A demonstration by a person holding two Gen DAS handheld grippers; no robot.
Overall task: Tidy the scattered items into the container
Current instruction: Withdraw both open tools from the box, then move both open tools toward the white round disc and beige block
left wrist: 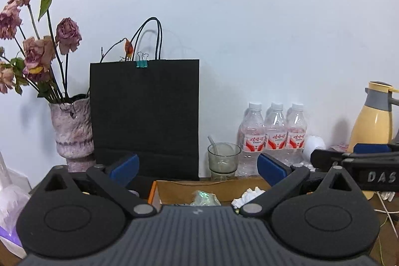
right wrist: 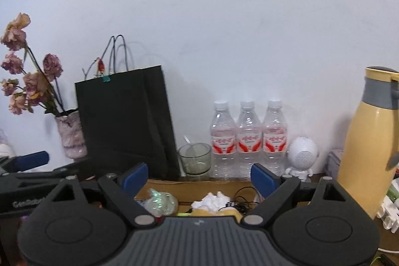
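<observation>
Left wrist view: one cardboard box lies low, directly ahead of the left gripper, open top toward the camera. Inside, one greenish shiny wrapper and one crumpled white tissue. Behind the box, against the wall: one black paper bag with two teal binder clips on its rim, one pink vase of dried roses to its left, one glass cup, three water bottles in a row, one yellow thermos far right. Left gripper held level, pointing at the wall over the box. Jaws spread wide, blue pads well apart, nothing between them, touching nothing. The right gripper's black body reaches in from the right edge; only one of its blue pads shows here.

Right wrist view: same box just below the right gripper. Counted inside: one wrapper, one tissue, one thin black cable, something yellow under the tissue, mostly hidden. Bag, vase, cup, three bottles, one white round speaker figure, thermos stand behind on the worktop. Right gripper level, aimed over the box; jaws released wide, empty. The left gripper enters at the left edge, beside it.
</observation>
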